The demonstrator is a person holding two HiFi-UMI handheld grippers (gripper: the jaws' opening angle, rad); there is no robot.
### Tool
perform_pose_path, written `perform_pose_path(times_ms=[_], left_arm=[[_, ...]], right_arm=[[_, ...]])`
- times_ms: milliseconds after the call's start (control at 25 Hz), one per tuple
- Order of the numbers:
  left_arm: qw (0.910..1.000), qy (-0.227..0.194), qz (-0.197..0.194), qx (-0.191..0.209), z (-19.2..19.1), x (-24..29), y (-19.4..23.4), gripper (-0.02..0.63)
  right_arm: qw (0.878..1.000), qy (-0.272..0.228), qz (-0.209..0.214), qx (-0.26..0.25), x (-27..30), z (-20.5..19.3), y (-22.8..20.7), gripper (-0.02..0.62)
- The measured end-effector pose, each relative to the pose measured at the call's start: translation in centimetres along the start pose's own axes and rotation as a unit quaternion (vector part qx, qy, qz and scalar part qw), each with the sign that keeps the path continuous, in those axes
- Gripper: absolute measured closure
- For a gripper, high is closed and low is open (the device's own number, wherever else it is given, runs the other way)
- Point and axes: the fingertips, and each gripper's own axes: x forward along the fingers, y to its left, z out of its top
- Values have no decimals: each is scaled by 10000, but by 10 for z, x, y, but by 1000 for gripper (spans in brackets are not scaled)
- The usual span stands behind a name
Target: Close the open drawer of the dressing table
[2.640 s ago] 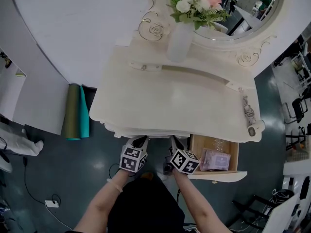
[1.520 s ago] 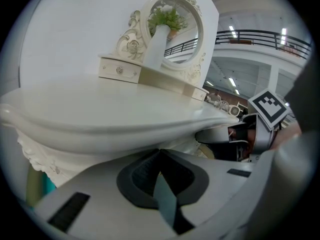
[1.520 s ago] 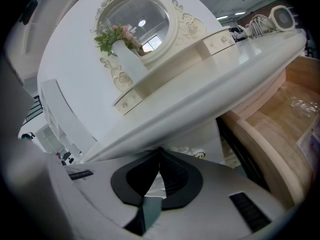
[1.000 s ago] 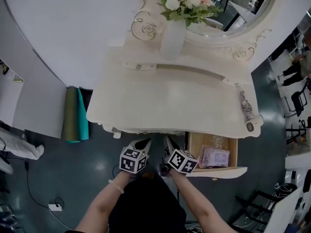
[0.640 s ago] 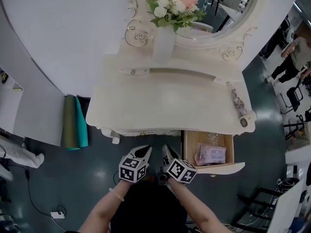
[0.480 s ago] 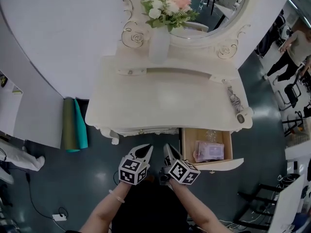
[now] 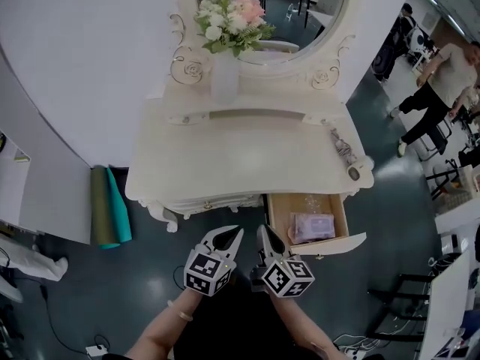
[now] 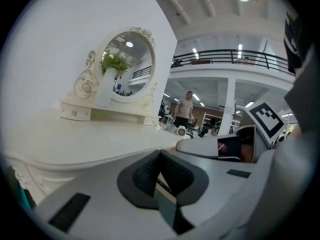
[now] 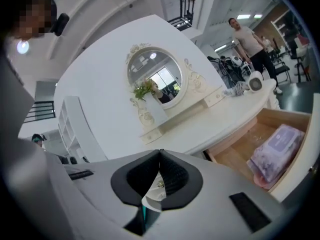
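The cream dressing table (image 7: 240, 156) has its right-hand drawer (image 7: 279, 220) pulled open, with a pink-and-lilac packet (image 7: 311, 226) lying inside. The drawer's front panel (image 7: 334, 244) juts out toward me. My left gripper (image 7: 225, 236) and right gripper (image 7: 265, 236) hang side by side in front of the table, left of the drawer, touching nothing. Both are shut and hold nothing. The right gripper view shows the open drawer (image 9: 245, 146) and the packet (image 9: 277, 154) to the right of its jaws. The left gripper view looks across the tabletop (image 8: 90, 139).
A vase of flowers (image 7: 223, 32) and an oval mirror (image 7: 281, 10) stand at the table's back, and a hair dryer (image 7: 349, 163) lies on its right end. Green and teal rolls (image 7: 105, 205) lean at the left. A person (image 7: 442, 73) walks at the far right.
Both grippers have drawn back from the table's front edge, so a gap of floor shows between them and it. The view has tilted up toward the mirror. The drawer stays open.
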Motion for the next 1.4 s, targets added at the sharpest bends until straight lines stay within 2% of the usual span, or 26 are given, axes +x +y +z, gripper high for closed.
perform_pose_path(times_ms=[120,400,560,760,1400], left_arm=[[9999,-101,-102,26,7,-1,-10,591],[9995,-12,-262,188,1,2,-22,591],[9995,84,-197,228,-2,7,-21,591],[9994,191,-231,163,-5,12,-19,591],[9936,547,-916,375,-17,35,-59,589]], right_arm=[[9994,-204,-97,-276,-10,10,1,571],[9989,-211,-289,-301,-22,4,-4,571],[9987,-266,-329,-295,-22,7,-8,571],[9984,-252,-428,-286,-21,7,-13,571],[9918,-470,-1156,-271,-56,17,-58,571]])
